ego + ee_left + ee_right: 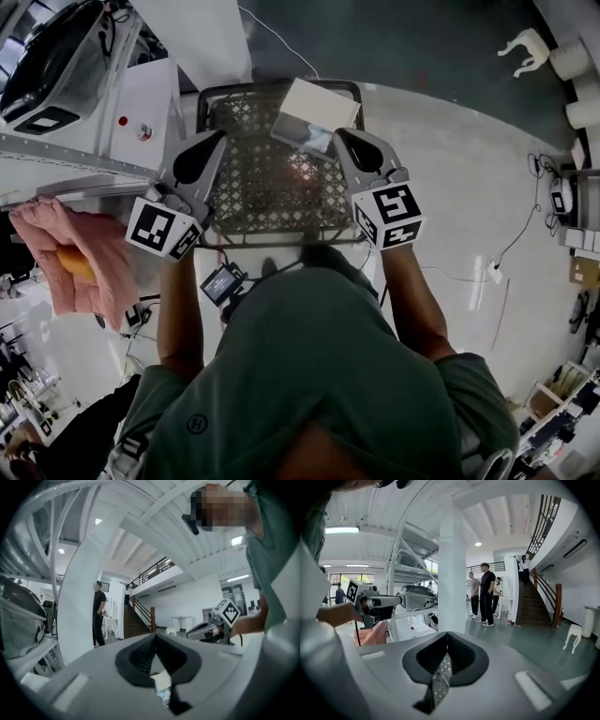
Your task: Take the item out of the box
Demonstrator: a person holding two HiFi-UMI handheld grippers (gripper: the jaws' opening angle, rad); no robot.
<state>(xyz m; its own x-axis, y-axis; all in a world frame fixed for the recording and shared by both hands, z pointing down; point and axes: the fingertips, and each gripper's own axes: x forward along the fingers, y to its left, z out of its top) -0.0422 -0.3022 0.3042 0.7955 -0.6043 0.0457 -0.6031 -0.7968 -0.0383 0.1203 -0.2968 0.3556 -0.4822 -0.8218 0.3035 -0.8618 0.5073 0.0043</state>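
Hovering over the black mesh basket [262,197], the left tool [221,136] and right tool [340,132] both have their jaws pressed together, gripping nothing. The pale box [314,111] sits at the basket's far rim, by the right tool's tip.

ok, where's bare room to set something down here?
Bare: basket mesh between left gripper and right gripper, below the box; light floor right of the basket. Crowded: left side, shelf and pink cloth.
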